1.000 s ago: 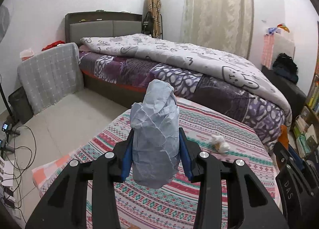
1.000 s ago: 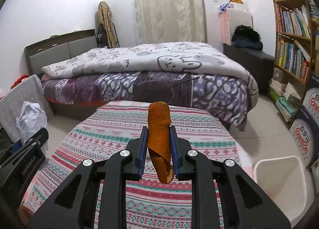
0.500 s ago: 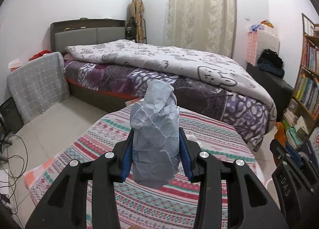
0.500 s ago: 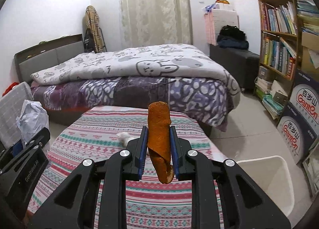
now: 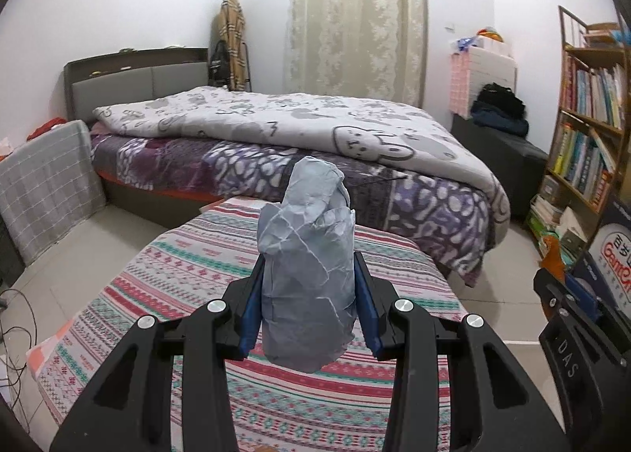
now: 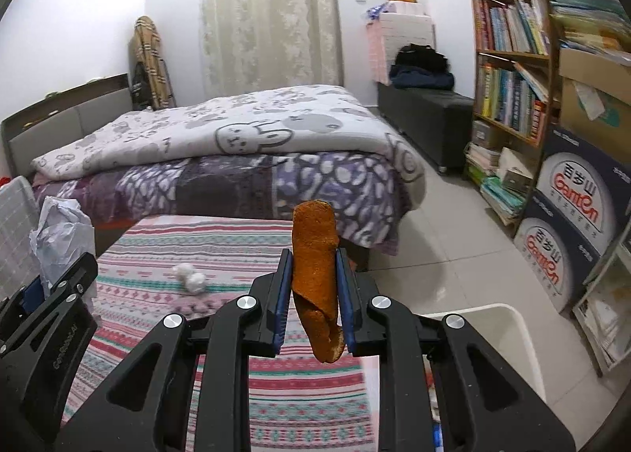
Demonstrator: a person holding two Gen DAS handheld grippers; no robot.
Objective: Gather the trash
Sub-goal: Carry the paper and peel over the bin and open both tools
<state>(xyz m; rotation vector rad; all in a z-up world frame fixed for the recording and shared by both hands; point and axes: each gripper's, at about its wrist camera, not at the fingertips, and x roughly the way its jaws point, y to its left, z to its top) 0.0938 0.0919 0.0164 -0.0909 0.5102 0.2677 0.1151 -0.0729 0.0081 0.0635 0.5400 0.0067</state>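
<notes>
My left gripper (image 5: 307, 294) is shut on a crumpled grey-blue paper wad (image 5: 305, 266) and holds it above the striped tablecloth (image 5: 189, 266). My right gripper (image 6: 313, 286) is shut on an orange peel (image 6: 315, 270), held above the table's right edge. A white crumpled tissue (image 6: 189, 278) lies on the cloth (image 6: 165, 255). A white bin (image 6: 508, 337) stands on the floor at lower right of the right wrist view. The left gripper with its wad (image 6: 59, 235) shows at the left of that view; the right gripper (image 5: 575, 318) shows at the right of the left wrist view.
A bed with a grey quilt (image 5: 295, 125) stands behind the table. A bookshelf (image 6: 512, 69) and stacked cartons (image 6: 572, 223) line the right wall. A dark bench (image 6: 430, 113) stands by the curtain. Cables (image 5: 12, 326) lie on the floor at left.
Both grippers have swung to the right with their loads held. The bookshelf, cartons and white bin have come further into view. The tissue now sits left of the right gripper.
</notes>
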